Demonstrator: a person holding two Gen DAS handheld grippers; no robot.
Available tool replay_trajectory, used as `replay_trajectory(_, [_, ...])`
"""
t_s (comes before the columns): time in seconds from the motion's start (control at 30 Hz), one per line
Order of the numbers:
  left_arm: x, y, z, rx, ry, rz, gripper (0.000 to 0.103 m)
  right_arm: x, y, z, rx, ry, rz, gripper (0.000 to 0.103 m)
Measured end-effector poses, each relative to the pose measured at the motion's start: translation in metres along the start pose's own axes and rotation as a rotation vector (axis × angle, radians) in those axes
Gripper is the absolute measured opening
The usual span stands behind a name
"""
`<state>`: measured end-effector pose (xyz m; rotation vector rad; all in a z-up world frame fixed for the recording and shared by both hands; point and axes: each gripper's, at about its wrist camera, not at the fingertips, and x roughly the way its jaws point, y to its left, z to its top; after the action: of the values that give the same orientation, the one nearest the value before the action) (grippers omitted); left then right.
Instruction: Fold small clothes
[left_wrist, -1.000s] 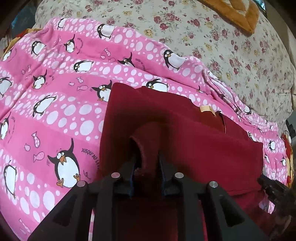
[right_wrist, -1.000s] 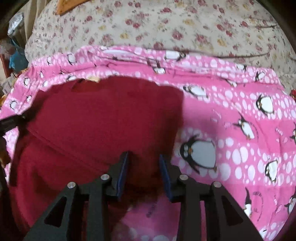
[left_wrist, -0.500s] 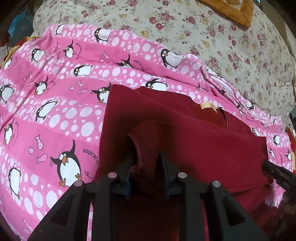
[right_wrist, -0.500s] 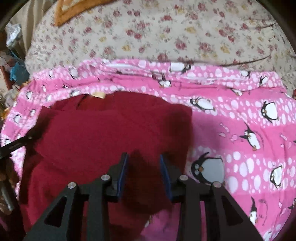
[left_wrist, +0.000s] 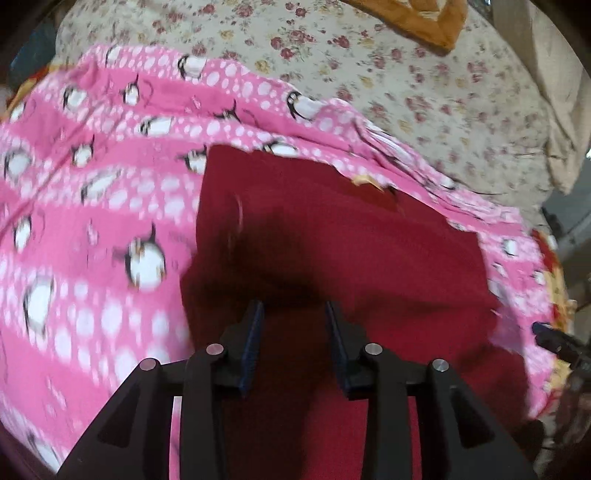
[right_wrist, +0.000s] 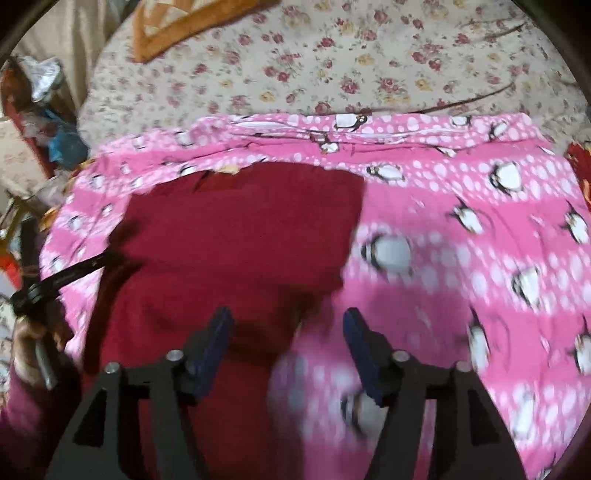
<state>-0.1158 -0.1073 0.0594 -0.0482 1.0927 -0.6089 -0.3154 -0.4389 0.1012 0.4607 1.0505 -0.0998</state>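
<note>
A dark red garment (left_wrist: 354, 251) lies folded on a pink penguin-print cloth (left_wrist: 92, 206). It also shows in the right wrist view (right_wrist: 236, 243), on the left part of the pink cloth (right_wrist: 480, 221). My left gripper (left_wrist: 293, 314) is open and empty, above the garment's near part. My right gripper (right_wrist: 286, 321) is open and empty, above the garment's right edge. The left gripper's tip (right_wrist: 74, 273) shows at the garment's left side in the right wrist view. The right gripper's tip (left_wrist: 554, 339) shows at the far right in the left wrist view.
The pink cloth lies on a floral bedspread (left_wrist: 424, 81), seen also in the right wrist view (right_wrist: 332, 66). An orange-edged cushion (right_wrist: 192, 22) sits at the back. Clutter (right_wrist: 44, 110) stands beside the bed on the left.
My left gripper has let go of the red fabric and opened. My right gripper has opened wider. Both have pulled back and up from the garment; the views are blurred by motion.
</note>
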Motion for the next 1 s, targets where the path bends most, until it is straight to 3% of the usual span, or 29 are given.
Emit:
replay_trajectory(0.1, [-0.021,0.004,-0.031,-0.029,0.026,-0.039,0.019,-0.028,-0.001,-0.030,-0.010,0.015,0.058,0.072])
replay_trajectory(0.2, [-0.042,0.005,-0.066,-0.005,0.038,-0.015,0.020,-0.044,-0.001,-0.063,-0.018,0.021,0.100,0.076])
replay_trajectory(0.43, [-0.072,0.013,-0.132,-0.055,0.073,-0.040,0.020,-0.034,-0.001,-0.119,-0.036,0.090,0.115,0.077])
replay_trajectory(0.7, [-0.074,0.008,-0.184,-0.088,0.117,-0.036,0.020,-0.021,-0.008,-0.138,-0.008,0.079,0.148,0.077])
replay_trajectory(0.8, [-0.068,0.009,-0.195,-0.092,0.136,-0.013,0.020,-0.013,-0.005,-0.139,-0.029,0.081,0.147,0.077])
replay_trajectory(1.0, [-0.056,0.010,-0.205,-0.108,0.156,-0.040,0.020,-0.008,-0.008,-0.141,-0.003,0.066,0.176,0.077])
